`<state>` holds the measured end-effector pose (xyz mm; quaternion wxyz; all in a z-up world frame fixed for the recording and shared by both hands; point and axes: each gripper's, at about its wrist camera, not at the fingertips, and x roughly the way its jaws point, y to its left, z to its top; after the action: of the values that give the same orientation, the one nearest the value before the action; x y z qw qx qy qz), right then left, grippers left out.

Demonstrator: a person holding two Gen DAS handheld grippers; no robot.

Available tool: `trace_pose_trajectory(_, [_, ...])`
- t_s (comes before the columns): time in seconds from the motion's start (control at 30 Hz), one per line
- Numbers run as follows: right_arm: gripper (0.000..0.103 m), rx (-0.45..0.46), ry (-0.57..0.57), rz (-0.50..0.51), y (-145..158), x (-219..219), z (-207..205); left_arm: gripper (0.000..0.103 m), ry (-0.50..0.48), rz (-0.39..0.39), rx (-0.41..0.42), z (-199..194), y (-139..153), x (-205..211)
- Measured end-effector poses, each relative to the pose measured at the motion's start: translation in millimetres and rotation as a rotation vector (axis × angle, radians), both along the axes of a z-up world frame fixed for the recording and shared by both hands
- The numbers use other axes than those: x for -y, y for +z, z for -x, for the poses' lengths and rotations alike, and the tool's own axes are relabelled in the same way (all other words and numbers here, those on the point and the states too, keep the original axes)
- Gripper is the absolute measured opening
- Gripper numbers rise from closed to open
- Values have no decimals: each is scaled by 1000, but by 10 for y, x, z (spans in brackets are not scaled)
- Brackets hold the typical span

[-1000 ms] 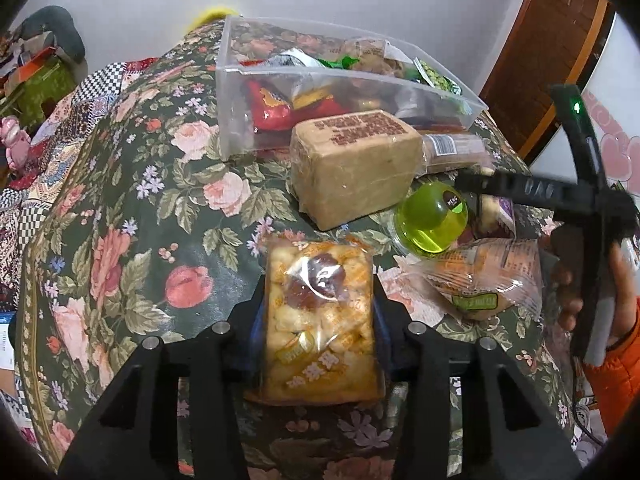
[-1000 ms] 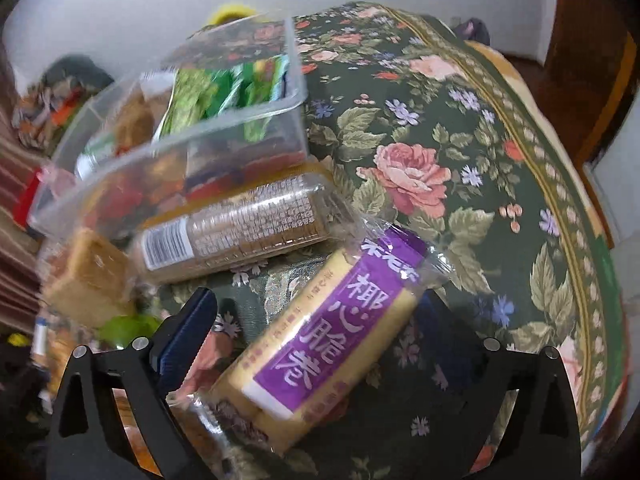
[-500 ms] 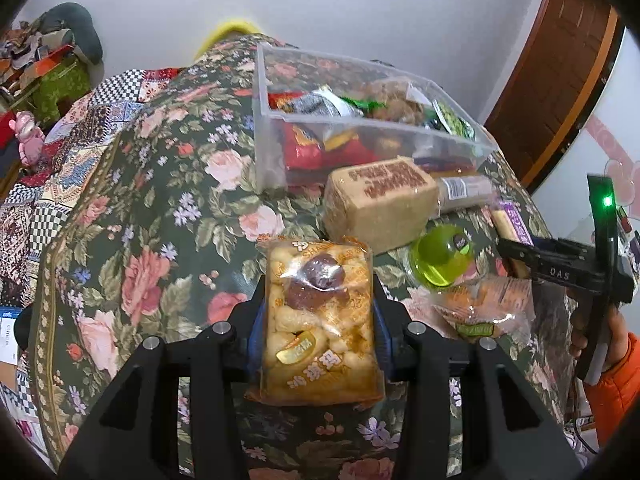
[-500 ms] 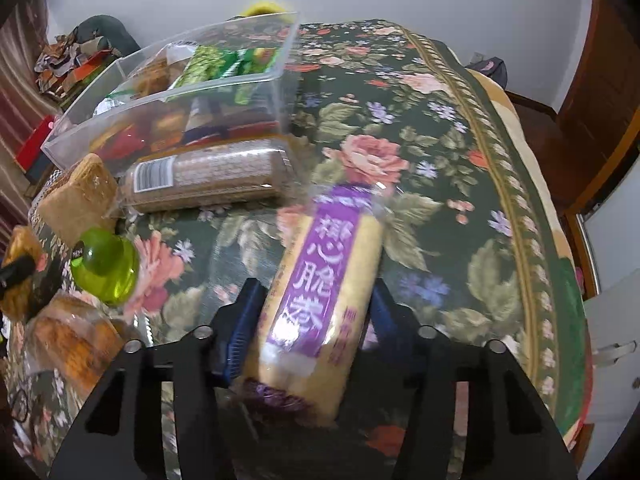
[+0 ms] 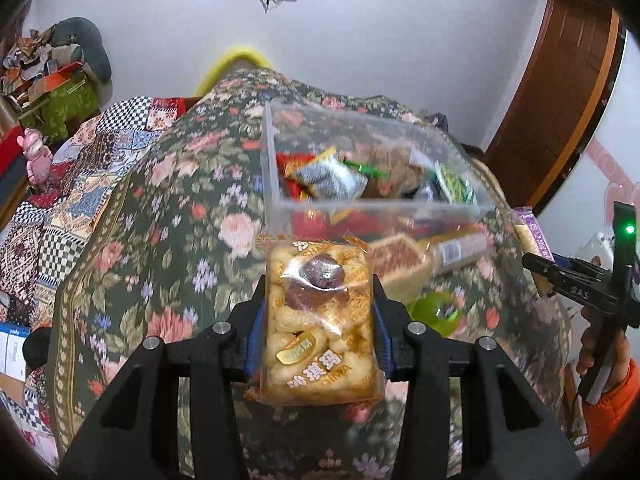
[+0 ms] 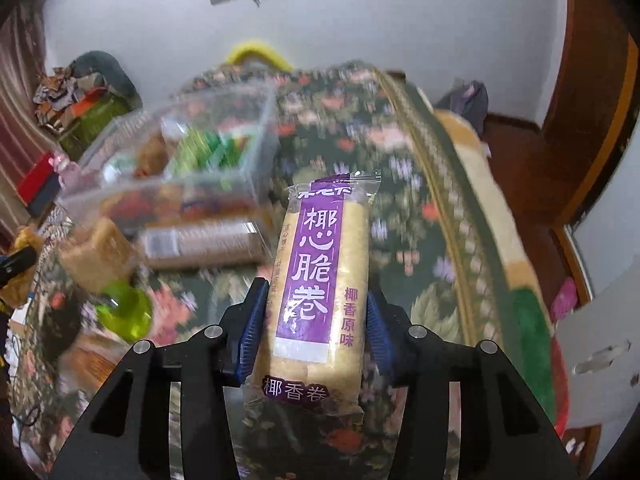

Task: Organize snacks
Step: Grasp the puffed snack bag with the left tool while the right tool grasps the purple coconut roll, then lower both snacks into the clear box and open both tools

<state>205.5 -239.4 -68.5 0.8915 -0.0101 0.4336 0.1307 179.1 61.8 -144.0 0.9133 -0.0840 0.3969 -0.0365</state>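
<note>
Holding a load apiece, both grippers are lifted above the floral tablecloth [image 5: 168,216]. Nearest in the left wrist view, the left gripper [image 5: 318,336] is clamped on a clear pack of puffed rice cake [image 5: 320,328], blue pads pressing its two long sides, its long axis running away from the camera. In the right wrist view the right gripper [image 6: 316,332] likewise pinches a purple-labelled coconut roll pack [image 6: 320,276] by its long sides, the pack standing out lengthwise beyond the fingers.

Beyond them, loose snacks lie on the cloth: a green jelly cup [image 5: 436,312], a square brown cake [image 5: 400,264] and a long biscuit sleeve [image 6: 204,244], all just near of the bin.

Farther on sits the clear plastic bin [image 5: 276,208], already partly filled with wrapped snacks. From the left gripper it lies straight ahead and slightly right; from the right gripper it lies ahead and well to the left. The left looks the nearer of the two, so its pack would probably go in first, carried forward over the near wall. Both packs point lengthwise toward the far side, roughly across the bin's long side.
</note>
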Motion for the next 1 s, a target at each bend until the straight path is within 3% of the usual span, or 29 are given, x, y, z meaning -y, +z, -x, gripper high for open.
trace_pose_trajectory(0.2, [44, 80, 55, -37, 320, -217, -146, 44, 5, -1, 50, -224, 217, 12])
trace_pose_trajectory(0.5, [44, 149, 118, -28, 400, -575, -435, 44, 7, -15, 73, -643, 341, 44])
trace_pose_trajectory(1.0, [44, 49, 134, -22, 158, -893, -1115, 44, 0, -52, -7, -1325, 2, 126])
